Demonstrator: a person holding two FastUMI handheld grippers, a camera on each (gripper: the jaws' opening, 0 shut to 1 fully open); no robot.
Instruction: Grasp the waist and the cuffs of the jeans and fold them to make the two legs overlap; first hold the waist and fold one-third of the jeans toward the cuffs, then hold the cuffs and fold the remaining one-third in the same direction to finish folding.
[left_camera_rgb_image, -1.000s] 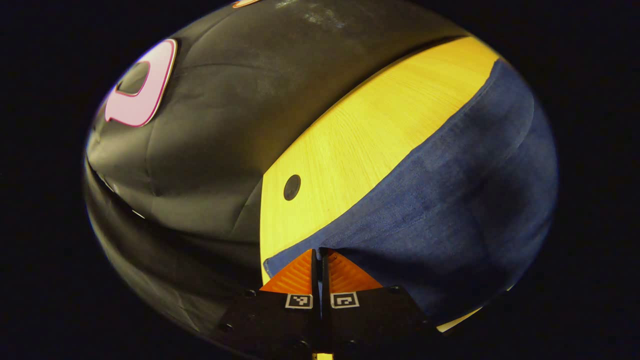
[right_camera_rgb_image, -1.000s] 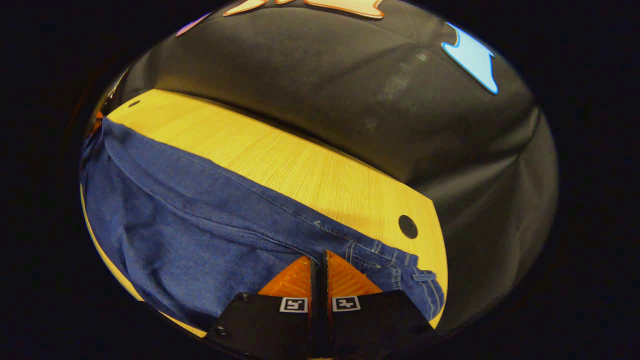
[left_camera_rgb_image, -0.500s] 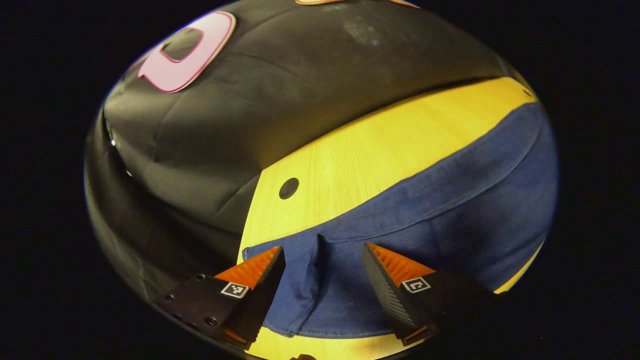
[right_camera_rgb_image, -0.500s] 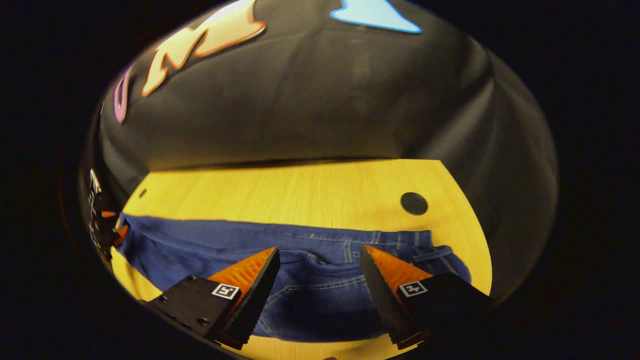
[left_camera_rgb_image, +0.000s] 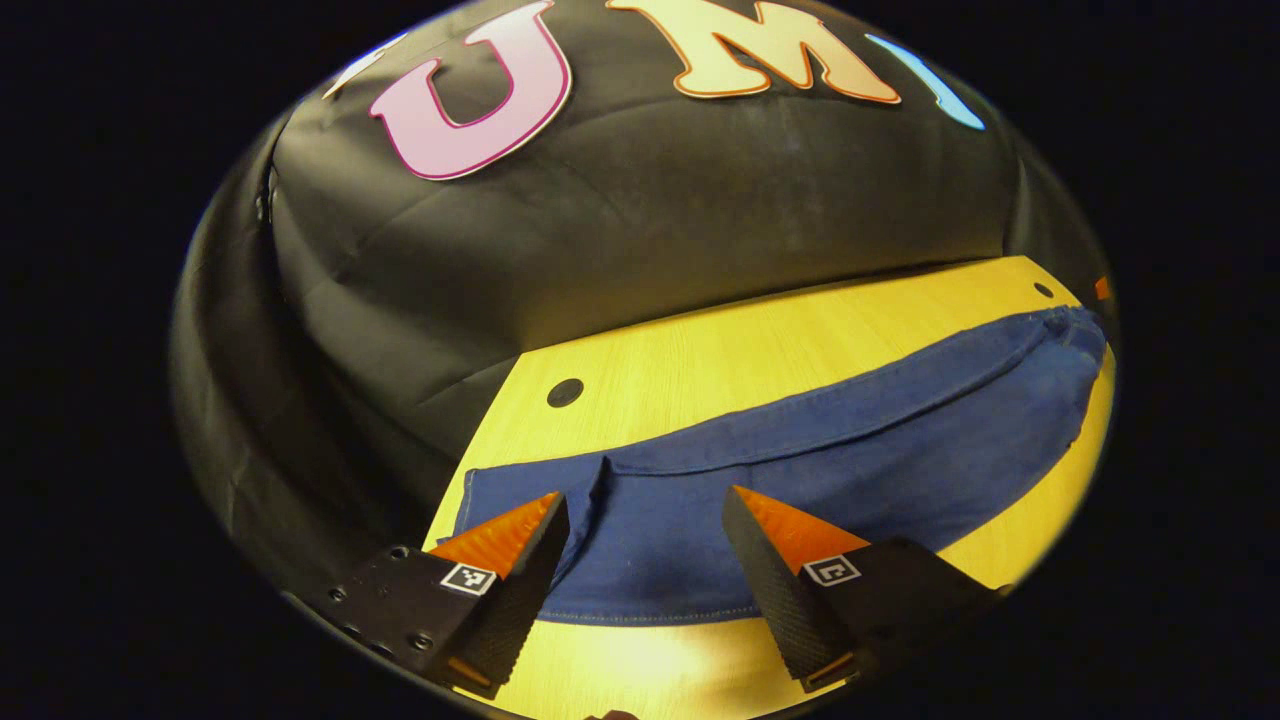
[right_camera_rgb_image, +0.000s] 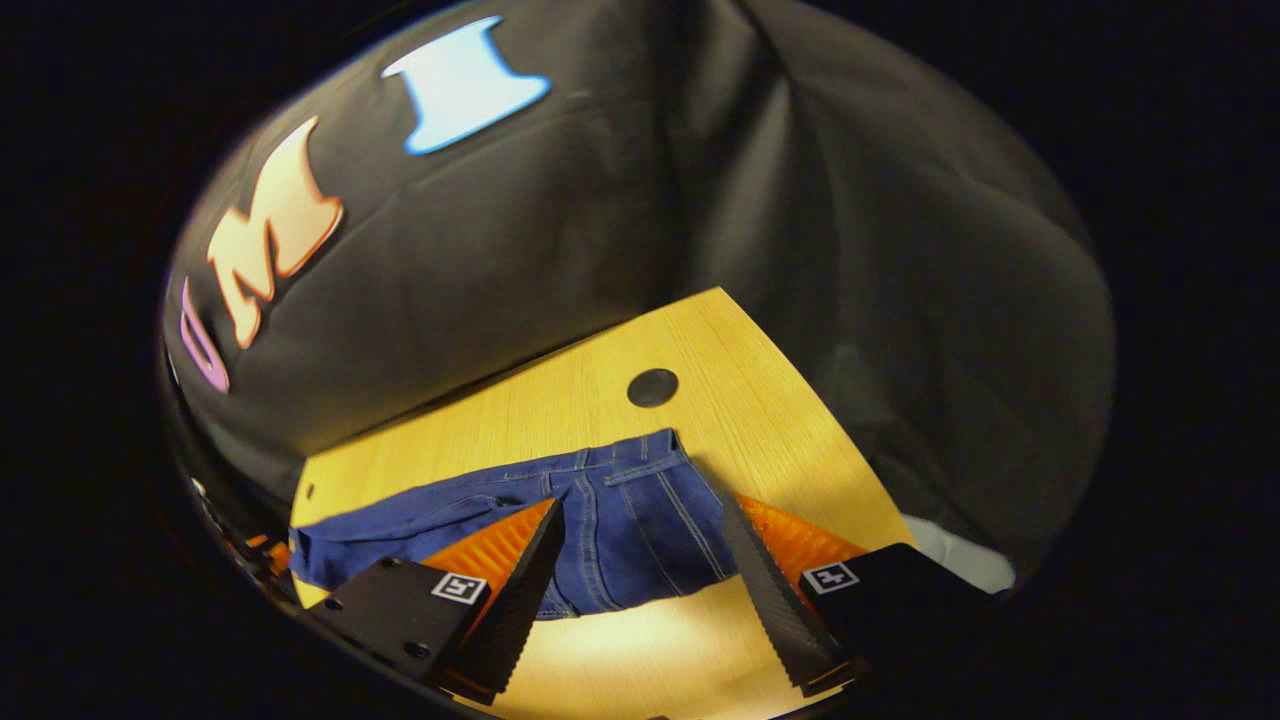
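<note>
The jeans (left_camera_rgb_image: 800, 470) lie flat on the wooden table (left_camera_rgb_image: 760, 350), legs overlapped into one long band. In the left gripper view the left gripper (left_camera_rgb_image: 645, 505) hangs above the cuffs (left_camera_rgb_image: 530, 490) with its fingers spread wide and gripping nothing; the denim runs away toward 2 o'clock, and a dark round hole (left_camera_rgb_image: 565, 392) in the tabletop sits at 11 o'clock from the cuffs. In the right gripper view the right gripper (right_camera_rgb_image: 640, 510) hovers over the waist (right_camera_rgb_image: 630, 500), fingers likewise wide apart and empty; the legs trail toward 9 o'clock, and another table hole (right_camera_rgb_image: 652, 387) lies just beyond the waistband at 12 o'clock.
</note>
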